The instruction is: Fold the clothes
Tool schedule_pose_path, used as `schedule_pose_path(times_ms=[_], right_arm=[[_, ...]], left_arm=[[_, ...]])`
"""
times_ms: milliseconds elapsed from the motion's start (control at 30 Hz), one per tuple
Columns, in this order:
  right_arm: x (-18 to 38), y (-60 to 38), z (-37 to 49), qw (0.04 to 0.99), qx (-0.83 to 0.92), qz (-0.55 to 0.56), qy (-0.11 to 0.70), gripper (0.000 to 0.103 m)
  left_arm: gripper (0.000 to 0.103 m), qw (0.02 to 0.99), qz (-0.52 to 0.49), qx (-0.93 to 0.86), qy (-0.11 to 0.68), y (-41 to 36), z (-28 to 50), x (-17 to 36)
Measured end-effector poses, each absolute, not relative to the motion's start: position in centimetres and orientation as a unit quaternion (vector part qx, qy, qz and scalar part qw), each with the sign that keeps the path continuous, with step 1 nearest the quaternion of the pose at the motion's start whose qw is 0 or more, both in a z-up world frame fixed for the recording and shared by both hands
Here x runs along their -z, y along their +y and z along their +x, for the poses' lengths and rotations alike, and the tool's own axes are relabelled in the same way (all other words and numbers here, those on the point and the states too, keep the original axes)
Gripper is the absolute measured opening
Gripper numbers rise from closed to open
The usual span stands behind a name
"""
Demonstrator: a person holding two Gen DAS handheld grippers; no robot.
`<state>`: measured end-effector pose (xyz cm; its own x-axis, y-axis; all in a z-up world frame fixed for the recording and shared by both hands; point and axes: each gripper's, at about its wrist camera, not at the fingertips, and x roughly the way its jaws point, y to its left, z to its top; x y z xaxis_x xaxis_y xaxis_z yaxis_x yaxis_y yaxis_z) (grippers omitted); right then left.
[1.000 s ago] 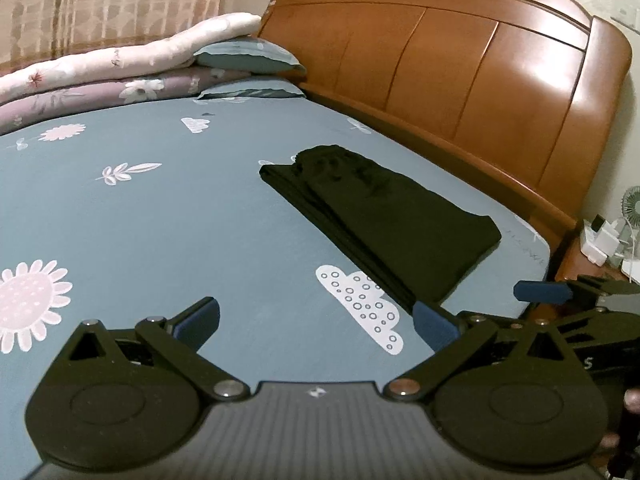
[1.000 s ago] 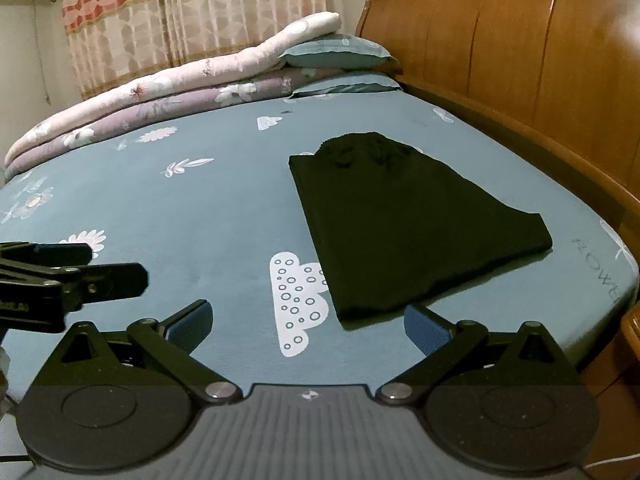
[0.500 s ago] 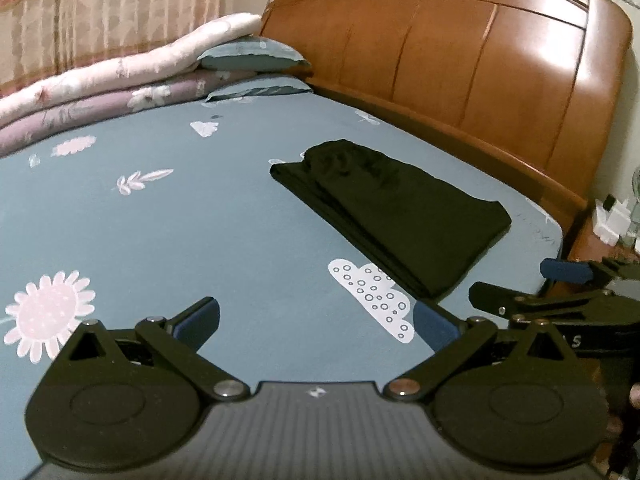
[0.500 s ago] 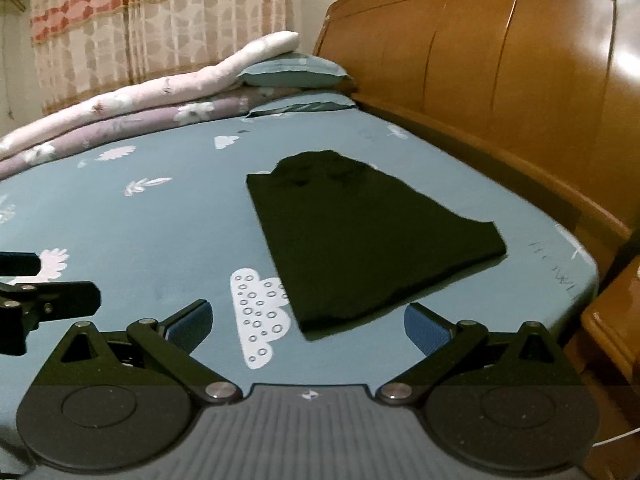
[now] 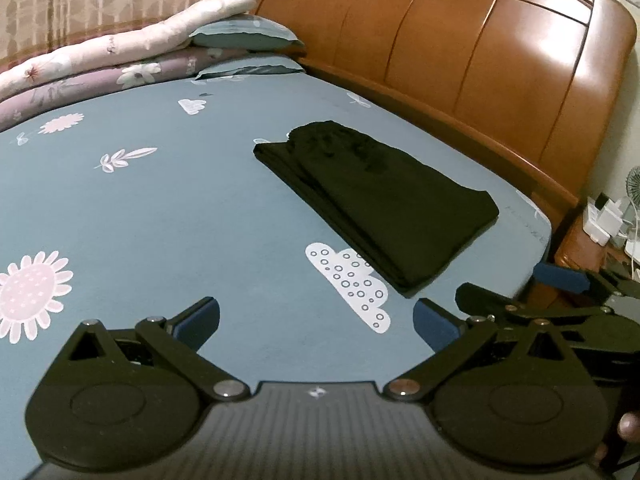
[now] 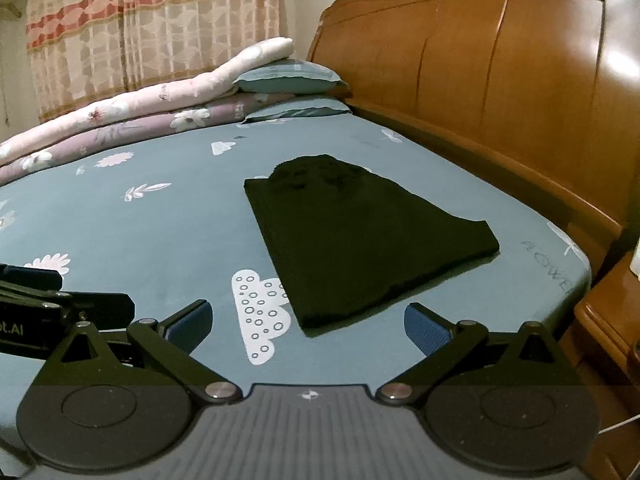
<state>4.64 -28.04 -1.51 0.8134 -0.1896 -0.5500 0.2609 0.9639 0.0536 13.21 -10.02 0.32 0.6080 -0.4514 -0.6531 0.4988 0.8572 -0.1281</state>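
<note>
A black garment lies folded flat in a neat stack on the blue patterned bed sheet, near the wooden headboard. My left gripper is open and empty, held back from the garment's near corner. My right gripper is open too, hovering just short of the garment's near edge with nothing between its blue pads. The right gripper also shows at the right of the left wrist view, and the left gripper at the left of the right wrist view.
A wooden headboard runs along the far right. Rolled quilts and pillows line the far edge below a curtain. A nightstand with chargers stands beyond the bed corner.
Both grippers have drawn back from the garment and risen slightly. The folded garment has not moved. Both stay open.
</note>
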Motion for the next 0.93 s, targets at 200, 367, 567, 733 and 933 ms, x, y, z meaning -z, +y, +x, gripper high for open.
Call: schedule_pose_path(times_ms=[200, 367, 567, 733, 933], right_arm=[[1.7, -28.5, 4.6, 0.949, 0.127, 0.065, 0.281, 0.103], [1.9, -28.6, 4.9, 0.947, 0.132, 0.063, 0.285, 0.103], [2.2, -28.7, 5.2, 0.946, 0.138, 0.061, 0.289, 0.103], [2.3, -28.6, 5.4, 0.945, 0.143, 0.055, 0.290, 0.103], [2.4, -28.5, 5.6, 0.944, 0.144, 0.050, 0.292, 0.103]], left_arm=[[0.102, 0.893, 0.043, 0.269, 0.358, -10.7, 13.5, 0.1], [0.102, 0.888, 0.046, 0.277, 0.364, -10.8, 13.8, 0.5], [0.102, 0.886, 0.053, 0.286, 0.362, -11.3, 14.2, 0.7], [0.102, 0.884, 0.053, 0.292, 0.360, -11.5, 14.4, 0.8], [0.102, 0.884, 0.049, 0.292, 0.362, -11.4, 14.6, 0.7]])
